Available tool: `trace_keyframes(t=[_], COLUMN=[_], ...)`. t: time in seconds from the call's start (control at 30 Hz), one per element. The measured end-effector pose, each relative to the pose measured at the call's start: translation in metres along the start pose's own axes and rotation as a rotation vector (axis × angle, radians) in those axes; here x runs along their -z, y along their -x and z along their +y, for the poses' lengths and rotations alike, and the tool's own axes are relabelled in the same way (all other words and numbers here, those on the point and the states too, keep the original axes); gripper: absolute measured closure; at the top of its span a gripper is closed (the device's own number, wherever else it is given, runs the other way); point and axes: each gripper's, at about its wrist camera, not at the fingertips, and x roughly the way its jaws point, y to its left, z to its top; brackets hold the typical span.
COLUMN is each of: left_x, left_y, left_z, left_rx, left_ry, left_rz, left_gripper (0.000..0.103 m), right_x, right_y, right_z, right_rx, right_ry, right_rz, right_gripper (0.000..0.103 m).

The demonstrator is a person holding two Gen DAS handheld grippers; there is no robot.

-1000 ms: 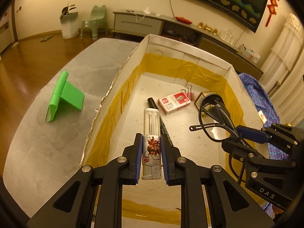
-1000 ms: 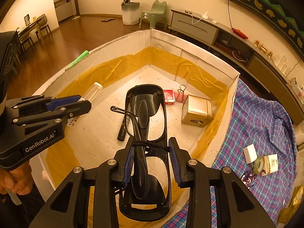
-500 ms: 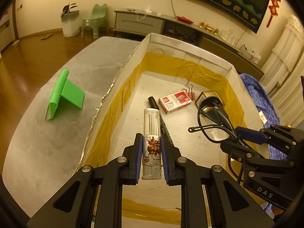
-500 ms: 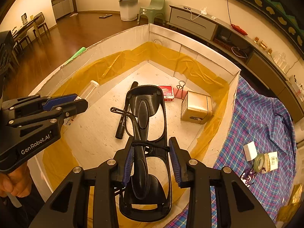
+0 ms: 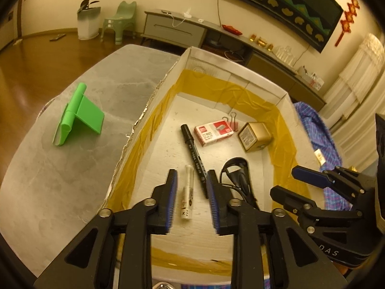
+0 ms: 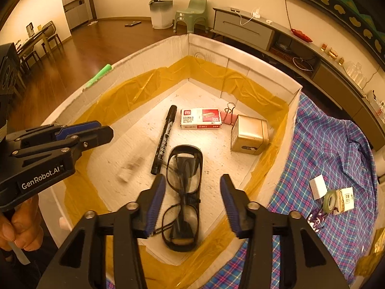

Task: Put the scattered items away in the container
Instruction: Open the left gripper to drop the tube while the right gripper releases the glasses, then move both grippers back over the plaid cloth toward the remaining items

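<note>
Both grippers have let go since half a second back: bottle and glasses were clamped, now both are loose in the box.

Left wrist view: left gripper (image 5: 191, 201) has its fingers apart and empty. The small bottle (image 5: 187, 198) shows between them, below, over the box (image 5: 240, 66) floor beside the marker (image 5: 195, 160); I can't tell if it has landed. Judgement: lift straight up clear of the walls before swinging out to the green stand (image 5: 79, 116), which sits on the table near the box's left wall.

Right wrist view: right gripper (image 6: 193, 201) is spread wide, empty, with the glasses (image 6: 184, 197) on the floor near the front corner. Bottle here is only a motion smear. Leftovers on the checked cloth (image 6: 336, 149): tape roll (image 6: 330, 202), white block (image 6: 317, 187).

Hidden: the stand is mostly behind the box wall in this view; the box's near edge is cut off by the fingers.
</note>
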Motion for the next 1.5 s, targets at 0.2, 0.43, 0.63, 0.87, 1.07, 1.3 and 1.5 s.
trace_keyframes(t=[0.2,0.43,0.63,0.87,1.07,1.3,1.5], left_x=[-0.003,-0.004,0.006,0.018,0.034,0.051,0.055], left_y=[0.016,0.043,0.074,0.104,0.089,0.052,0.007], left_z=[0.001,-0.018,-0.056,-0.103,-0.165,-0.222,-0.244], left_rx=[0.007,0.022,0.030,0.151,0.225,0.237,0.204], left_ry=[0.034,0.013,-0.079,-0.133,-0.269,-0.365,-0.352], left_rz=[-0.033,-0.099,-0.221,-0.337,-0.292,-0.170,-0.059], left_gripper=[0.070,0.069,0.069,0.069,0.068,0.063,0.063], right_x=[0.004,0.024,0.052,0.097,0.133,0.164,0.173], right_y=[0.020,0.048,0.090,0.141,0.154,0.115,0.076], right_z=[0.003,0.001,-0.015,-0.045,-0.086,-0.138,-0.180], right_rx=[-0.034,-0.109,-0.161,-0.152,-0.099,-0.034,-0.022], right_ry=[-0.008,-0.014,-0.028,-0.042,-0.127,-0.243,-0.321], right_rz=[-0.034,-0.103,-0.254,-0.455,-0.489,-0.323,-0.181], right_gripper=[0.051,0.050,0.050,0.050,0.050,0.050,0.050])
